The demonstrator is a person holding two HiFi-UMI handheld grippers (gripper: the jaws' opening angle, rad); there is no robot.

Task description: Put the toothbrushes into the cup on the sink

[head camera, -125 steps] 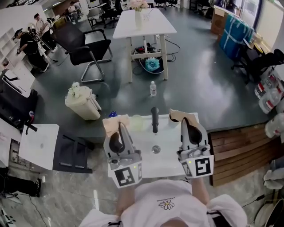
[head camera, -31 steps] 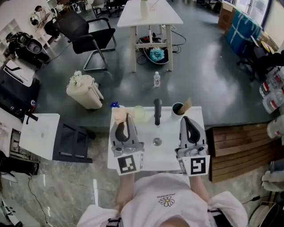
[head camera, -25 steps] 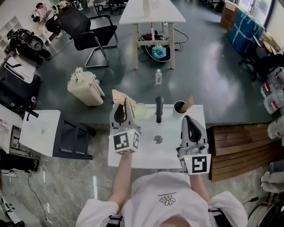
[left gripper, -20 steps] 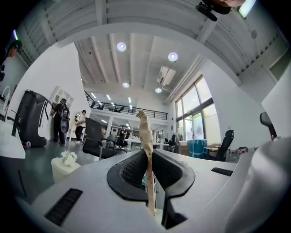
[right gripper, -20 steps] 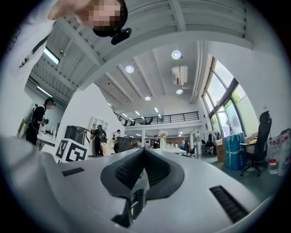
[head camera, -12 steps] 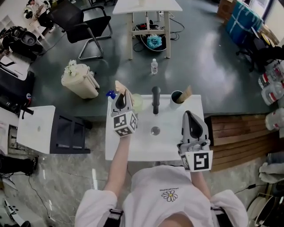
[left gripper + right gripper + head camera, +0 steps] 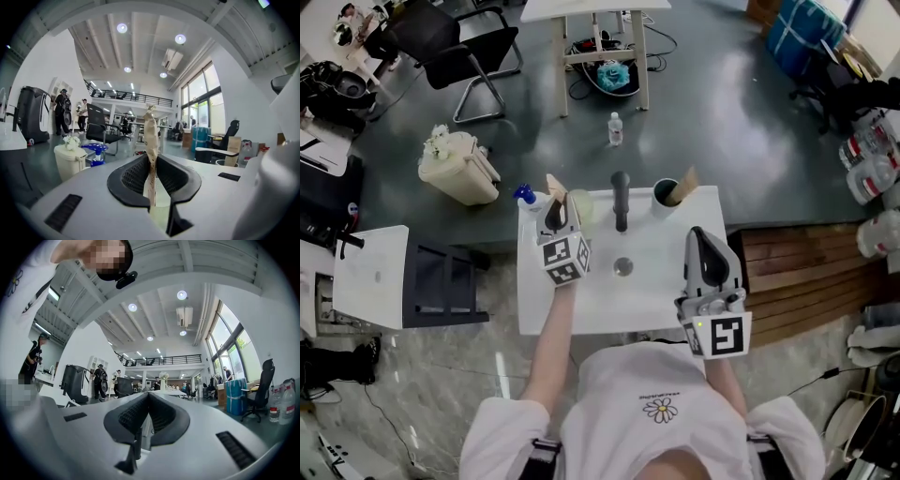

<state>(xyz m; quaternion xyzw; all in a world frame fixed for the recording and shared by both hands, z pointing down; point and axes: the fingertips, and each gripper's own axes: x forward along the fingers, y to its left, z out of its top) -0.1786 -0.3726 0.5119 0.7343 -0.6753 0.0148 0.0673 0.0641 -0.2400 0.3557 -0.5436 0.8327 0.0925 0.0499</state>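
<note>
Markers [image 7: 566, 261] cap right gripper [image 7: 701, 236] and left gripper [image 7: 559, 208], which clamps wrapped toothbrush [image 7: 150, 136].

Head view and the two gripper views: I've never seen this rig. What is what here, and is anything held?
A person holds a two-jaw hand tool, a gripper, in each hand. The head view looks down from the person's head; each gripper view looks along one tool's jaws. Below is a white sink with a tap and a cup holding a wrapped toothbrush. The left gripper is shut on a second toothbrush, held upright in its paper wrapper. The right gripper is shut and empty.
</note>
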